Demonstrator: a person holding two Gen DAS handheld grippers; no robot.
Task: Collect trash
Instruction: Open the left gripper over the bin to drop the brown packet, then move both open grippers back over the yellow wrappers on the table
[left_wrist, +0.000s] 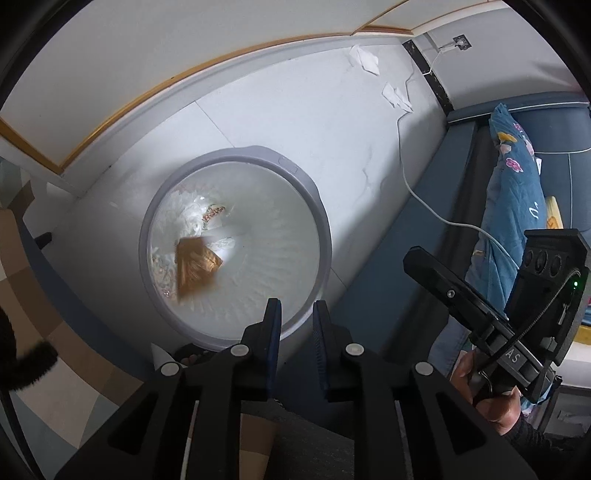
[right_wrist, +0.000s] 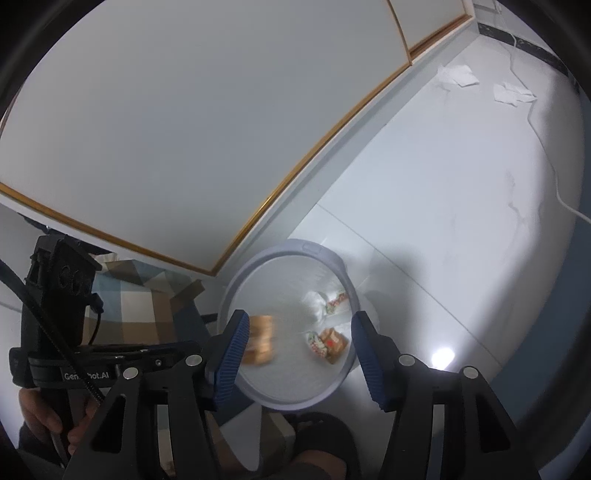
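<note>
I see my left tool (left_wrist: 296, 325) hanging over the near rim of the round grey plastic bin (left_wrist: 321, 218), its two blue-padded fingers (left_wrist: 274, 325) drawn close together with a narrow gap and nothing between them. My right tool (right_wrist: 299, 354) hangs above the same bin with its fingers (right_wrist: 236, 343) spread wide and empty.

The bin stands on the white tiled floor (left_wrist: 314, 122), just beside the base of a white cabinet with a gold-coloured trim (right_wrist: 184, 129). It is lined with a white bag. A flat orange-brown wrapper (left_wrist: 195, 269) shows blurred inside the bin's mouth; in the right wrist view it sits just beside the left-hand finger of the right tool, apart from it, and I cannot tell whether it is resting on the liner. Deeper in the bin lie crumpled white wrappers with red print (right_wrist: 334, 302) and another orange and white packet (right_wrist: 328, 343), toward the far and right side of the bin.

Two crumpled white paper tissues (left_wrist: 364, 59) (left_wrist: 397, 96) lie on the floor well beyond the bin, near the far wall, with a white cable (left_wrist: 406, 173) running across the floor beside them. A blue flowered cloth (left_wrist: 513, 184) is draped over dark blue furniture at the floor's right edge
</note>
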